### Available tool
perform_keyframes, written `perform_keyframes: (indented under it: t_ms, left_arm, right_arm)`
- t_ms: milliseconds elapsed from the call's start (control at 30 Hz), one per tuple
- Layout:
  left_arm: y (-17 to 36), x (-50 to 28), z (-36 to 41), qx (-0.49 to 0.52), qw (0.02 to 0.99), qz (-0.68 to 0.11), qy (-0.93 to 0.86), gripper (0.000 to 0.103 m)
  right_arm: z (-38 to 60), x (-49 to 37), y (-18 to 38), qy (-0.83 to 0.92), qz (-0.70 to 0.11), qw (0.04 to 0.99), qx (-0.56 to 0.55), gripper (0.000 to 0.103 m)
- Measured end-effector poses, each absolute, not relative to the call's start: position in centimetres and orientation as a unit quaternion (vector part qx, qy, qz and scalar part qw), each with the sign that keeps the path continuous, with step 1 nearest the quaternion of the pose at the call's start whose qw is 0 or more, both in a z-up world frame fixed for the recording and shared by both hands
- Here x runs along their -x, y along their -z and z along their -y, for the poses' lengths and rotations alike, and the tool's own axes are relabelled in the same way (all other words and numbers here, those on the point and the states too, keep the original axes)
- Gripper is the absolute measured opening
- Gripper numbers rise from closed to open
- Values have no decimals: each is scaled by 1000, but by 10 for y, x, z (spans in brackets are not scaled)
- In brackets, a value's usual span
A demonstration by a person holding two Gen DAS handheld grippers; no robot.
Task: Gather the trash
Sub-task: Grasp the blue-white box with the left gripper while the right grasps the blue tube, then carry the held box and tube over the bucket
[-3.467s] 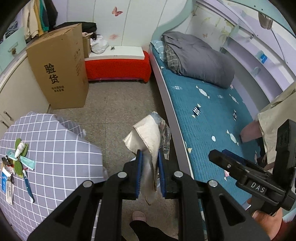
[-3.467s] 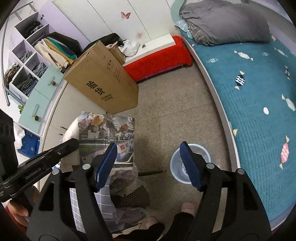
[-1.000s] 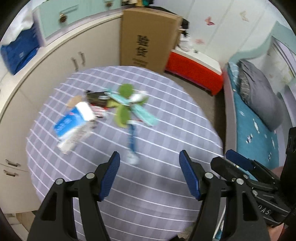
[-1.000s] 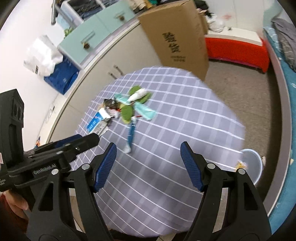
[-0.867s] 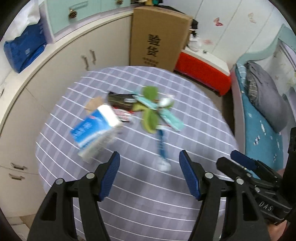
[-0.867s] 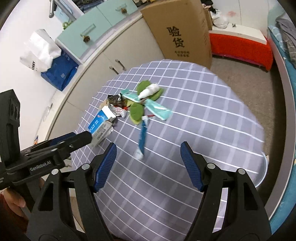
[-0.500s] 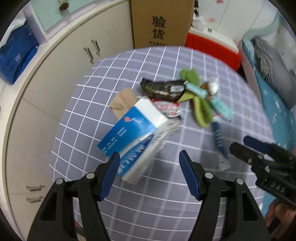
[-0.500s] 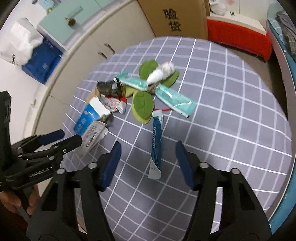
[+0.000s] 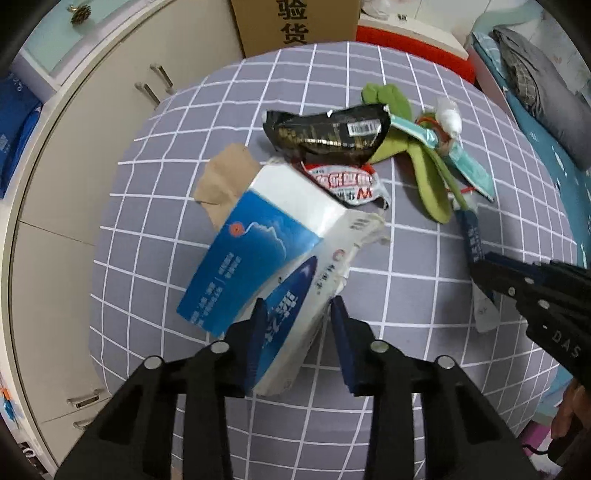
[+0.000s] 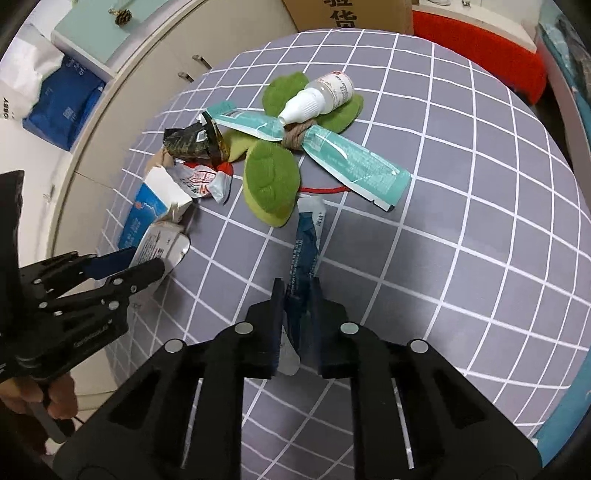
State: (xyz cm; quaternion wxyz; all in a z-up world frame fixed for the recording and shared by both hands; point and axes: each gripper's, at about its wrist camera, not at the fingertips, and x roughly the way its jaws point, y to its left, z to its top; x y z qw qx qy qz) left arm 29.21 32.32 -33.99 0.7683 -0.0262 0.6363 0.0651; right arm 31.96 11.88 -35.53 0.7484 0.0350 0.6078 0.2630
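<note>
My left gripper has its blue pads on either side of the near end of a blue-and-white carton; the left pad touches the carton's side, the right pad sits just beside its crumpled edge, so whether I am clamping it I cannot tell. The carton lies on its side on the grey checked tablecloth, torn end pointing far. My right gripper is clamped on the near end of a flattened dark-blue tube, pads pressed to both sides, the tube's white tail sticking out below them. The tube runs away from me toward the heap of trash in the middle of the table. Just beyond its far end lie green felt leaves, with a long teal wrapper stretched across them and a small white dropper bottle resting on top at the far side. Left of the leaves sit a red-and-white wrapper and a crumpled black wrapper. In the left wrist view a scrap of brown paper pokes out from under the carton's far left corner. Beyond the table on the far side stands a cardboard box with printed characters, against beige cabinets to the left, with a red bench to its right.
</note>
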Motion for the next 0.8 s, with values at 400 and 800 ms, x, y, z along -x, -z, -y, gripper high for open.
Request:
perform_keyframes:
  t_ms: [400,800]
  left_arm:
    - [274,-272,-283,71,809,-580,-61,19]
    - [217,-286,-119,65,840,-537,37,19]
  right_arm:
    - [-69,-304,325,-286,-587,751,-97,11]
    - [66,-285,267,-263,-530,791,-155,11]
